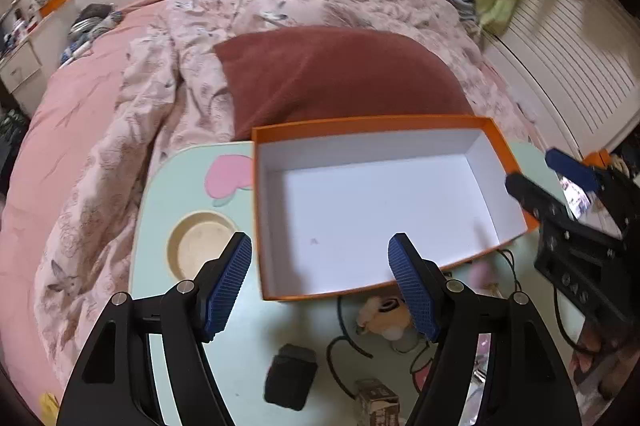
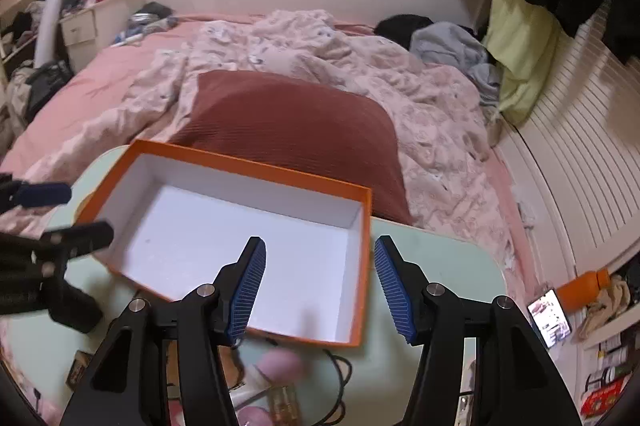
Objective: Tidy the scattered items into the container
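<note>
Sitting on smooth mint table (image 1: pixel 240 338), rectangular orange cardboard box (image 1: pixel 372 123), white matte inside

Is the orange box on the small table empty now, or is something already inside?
Empty. The orange box shows only its bare white floor in both views; the small items lie outside it on the table.

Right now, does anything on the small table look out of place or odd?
Yes. The orange box is empty, while small items lie loose on the mint table in front of it: a dark pouch, a plush toy and a tangled black cable. The box also sits askew, its near edge not parallel to the table's.
</note>
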### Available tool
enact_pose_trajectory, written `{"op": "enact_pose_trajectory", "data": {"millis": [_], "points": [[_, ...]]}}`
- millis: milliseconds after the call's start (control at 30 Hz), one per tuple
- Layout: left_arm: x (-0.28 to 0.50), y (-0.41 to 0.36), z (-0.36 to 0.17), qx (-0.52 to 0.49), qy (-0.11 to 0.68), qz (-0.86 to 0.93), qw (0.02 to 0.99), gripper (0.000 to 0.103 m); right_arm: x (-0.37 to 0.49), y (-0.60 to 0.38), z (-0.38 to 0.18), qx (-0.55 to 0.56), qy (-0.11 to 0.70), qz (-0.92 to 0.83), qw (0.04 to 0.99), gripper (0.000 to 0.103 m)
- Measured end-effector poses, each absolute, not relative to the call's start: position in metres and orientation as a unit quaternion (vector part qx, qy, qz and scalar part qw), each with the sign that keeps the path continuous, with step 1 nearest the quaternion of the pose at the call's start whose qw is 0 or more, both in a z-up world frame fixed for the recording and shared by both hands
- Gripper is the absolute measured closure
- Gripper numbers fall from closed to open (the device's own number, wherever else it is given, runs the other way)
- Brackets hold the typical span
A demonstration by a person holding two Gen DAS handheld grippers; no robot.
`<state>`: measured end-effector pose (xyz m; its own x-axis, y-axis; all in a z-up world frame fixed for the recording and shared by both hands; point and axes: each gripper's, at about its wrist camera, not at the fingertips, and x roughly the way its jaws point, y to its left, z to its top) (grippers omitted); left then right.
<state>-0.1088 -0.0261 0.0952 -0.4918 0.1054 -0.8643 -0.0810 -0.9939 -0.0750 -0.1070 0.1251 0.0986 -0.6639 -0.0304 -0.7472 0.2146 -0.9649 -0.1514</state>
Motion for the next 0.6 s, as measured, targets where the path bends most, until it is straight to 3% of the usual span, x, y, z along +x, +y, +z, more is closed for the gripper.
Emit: {"op": "enact_pose_trajectory", "data": {"millis": [100,300,600], "points": [[-0.107,-0.029,0.097,-0.502,-0.013,0.863,0.058,0.032,-0.099,0.117,0.098,0.420,0.092,-0.895,0.120,0.047],[-0.101,-0.040,0.094,-0.506,-0.015,0.861,0.049,0.032,-0.082,0.092,0.092,0.418,0.153,-0.888,0.112,0.047],[-0.099,-0.052,0.087,-0.514,-0.023,0.857,0.038,0.032,-0.072,0.076,0.086,0.412,0.175,-0.885,0.127,0.047]]}}
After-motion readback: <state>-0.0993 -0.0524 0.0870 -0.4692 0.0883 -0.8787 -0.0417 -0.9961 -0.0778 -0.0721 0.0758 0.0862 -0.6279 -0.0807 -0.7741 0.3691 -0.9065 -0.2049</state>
